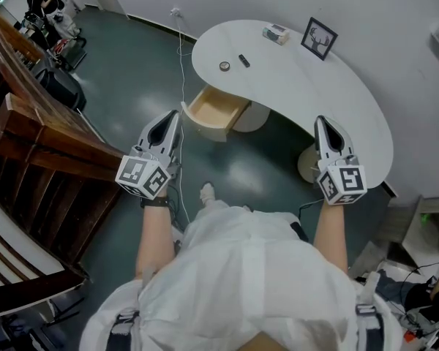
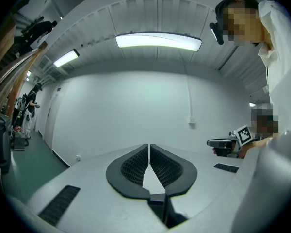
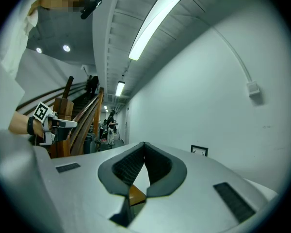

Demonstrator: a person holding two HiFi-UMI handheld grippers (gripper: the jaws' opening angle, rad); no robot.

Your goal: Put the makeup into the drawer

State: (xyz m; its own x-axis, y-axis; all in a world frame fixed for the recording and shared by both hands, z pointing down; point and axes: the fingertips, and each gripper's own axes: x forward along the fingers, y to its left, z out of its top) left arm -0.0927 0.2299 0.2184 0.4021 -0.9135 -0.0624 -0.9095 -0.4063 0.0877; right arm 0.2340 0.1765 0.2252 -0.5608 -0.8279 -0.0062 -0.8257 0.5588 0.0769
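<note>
In the head view a white curved table (image 1: 336,101) carries a small round compact (image 1: 224,66) and a short black tube (image 1: 244,61) near its far left end. Under that end a light wooden drawer (image 1: 216,112) stands pulled open, and nothing shows inside it. My left gripper (image 1: 175,114) is held in the air, near side of the drawer, shut and empty. My right gripper (image 1: 323,120) hovers over the table's near edge, also shut with nothing in it. In the gripper views both point level at a white wall: left gripper (image 2: 149,145), right gripper (image 3: 144,143).
A small box (image 1: 276,34) and a framed picture (image 1: 319,38) stand at the table's far edge. A dark wooden stair railing (image 1: 44,145) runs along the left. A white cable (image 1: 181,64) trails across the green floor. The table's round base (image 1: 307,168) sits below the right gripper.
</note>
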